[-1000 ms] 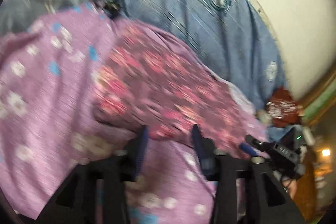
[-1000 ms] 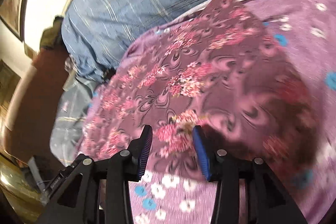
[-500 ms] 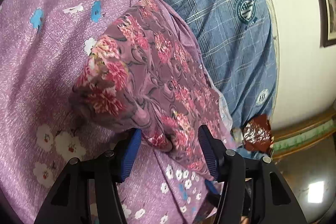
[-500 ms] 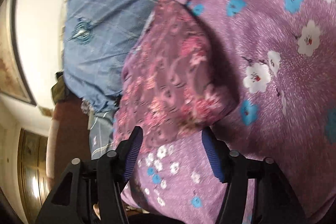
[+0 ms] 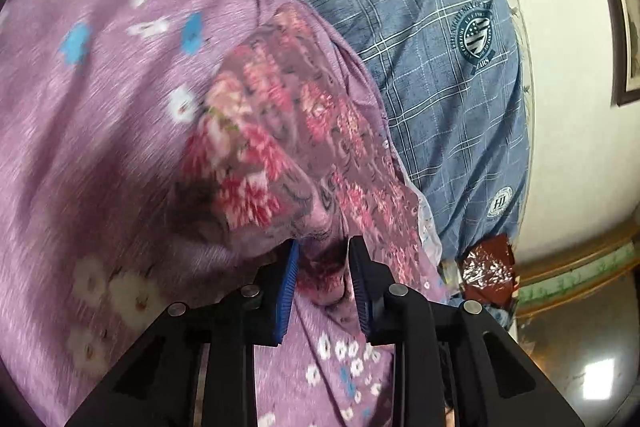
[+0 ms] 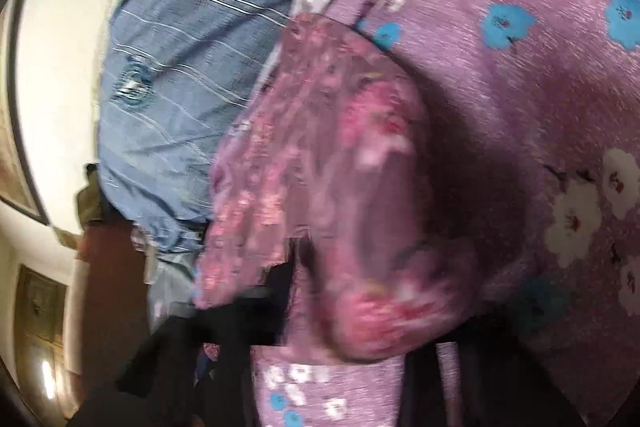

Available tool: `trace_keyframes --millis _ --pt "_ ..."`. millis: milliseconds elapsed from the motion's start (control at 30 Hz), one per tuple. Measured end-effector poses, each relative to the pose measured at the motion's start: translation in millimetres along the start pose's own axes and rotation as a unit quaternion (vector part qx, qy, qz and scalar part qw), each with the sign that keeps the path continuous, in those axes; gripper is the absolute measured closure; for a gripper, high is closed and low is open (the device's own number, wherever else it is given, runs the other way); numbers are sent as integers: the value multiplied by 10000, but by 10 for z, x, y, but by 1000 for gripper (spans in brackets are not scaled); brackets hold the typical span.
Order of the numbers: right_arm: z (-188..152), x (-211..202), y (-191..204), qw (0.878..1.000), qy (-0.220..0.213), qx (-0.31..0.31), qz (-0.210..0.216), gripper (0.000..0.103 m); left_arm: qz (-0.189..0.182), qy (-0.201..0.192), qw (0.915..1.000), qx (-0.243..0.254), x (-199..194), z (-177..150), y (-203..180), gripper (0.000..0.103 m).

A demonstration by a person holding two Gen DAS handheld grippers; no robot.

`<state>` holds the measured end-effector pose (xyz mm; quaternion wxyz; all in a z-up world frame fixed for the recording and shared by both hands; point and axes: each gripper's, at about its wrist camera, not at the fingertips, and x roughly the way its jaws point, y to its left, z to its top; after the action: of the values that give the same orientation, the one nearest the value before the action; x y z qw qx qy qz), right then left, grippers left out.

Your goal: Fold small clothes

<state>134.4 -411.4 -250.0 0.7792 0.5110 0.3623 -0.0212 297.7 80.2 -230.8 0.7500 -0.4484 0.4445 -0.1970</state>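
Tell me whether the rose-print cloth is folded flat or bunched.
Bunched: the rose-print cloth rises in a rumpled mound on the purple sheet, one edge between the closing left gripper.

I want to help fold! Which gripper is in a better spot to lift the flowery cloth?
Probably left: the left gripper, jaws closing, plainly has the flowery cloth bunched between them. The right view is blurred.
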Motion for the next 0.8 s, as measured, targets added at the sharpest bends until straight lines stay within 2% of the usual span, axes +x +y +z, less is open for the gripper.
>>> trace_keyframes --millis 33,67,100,200,267,400,467,533,600,700,800 --pt "-5 -28 15 9999 -52 -81 -31 93 22 -13 10000 -3 -43 -15 -10 69" --pt "-11 -50 51 9997 -103 -210 -91 93 90 -50 9999 -1 -88 -28 -21 50" --pt "-24 -67 95 9992 -155 -343 -151 94 223 -123 9997 -70 -138 -36 -19 36" --pt "-64 -82 188 9974 -266 -575 -329 94 264 -363 9987 -245 -227 4 -12 35" --pt "-60 -56 172 9977 -212 -516 -390 94 330 -324 9985 -304 -174 63 -25 32" --pt "-40 -33 155 9980 -160 -466 -395 94 306 -286 9981 -451 -43 133 -69 32" --pt "-41 -25 177 9977 -152 -504 -419 94 295 -395 9981 -374 11 164 -110 34" --pt "-41 -15 188 9975 -142 -533 -431 94 311 -555 9976 -282 50 162 -125 42" --pt "-37 -16 199 9973 -148 -579 -437 95 495 -613 9968 -103 103 148 -142 76" --pt "-41 -66 256 9959 -259 -751 -433 96 570 -612 9965 43 109 130 -166 87" --pt "-74 -216 390 9912 -611 -1109 -383 96 506 -796 9947 398 -35 86 -296 91"
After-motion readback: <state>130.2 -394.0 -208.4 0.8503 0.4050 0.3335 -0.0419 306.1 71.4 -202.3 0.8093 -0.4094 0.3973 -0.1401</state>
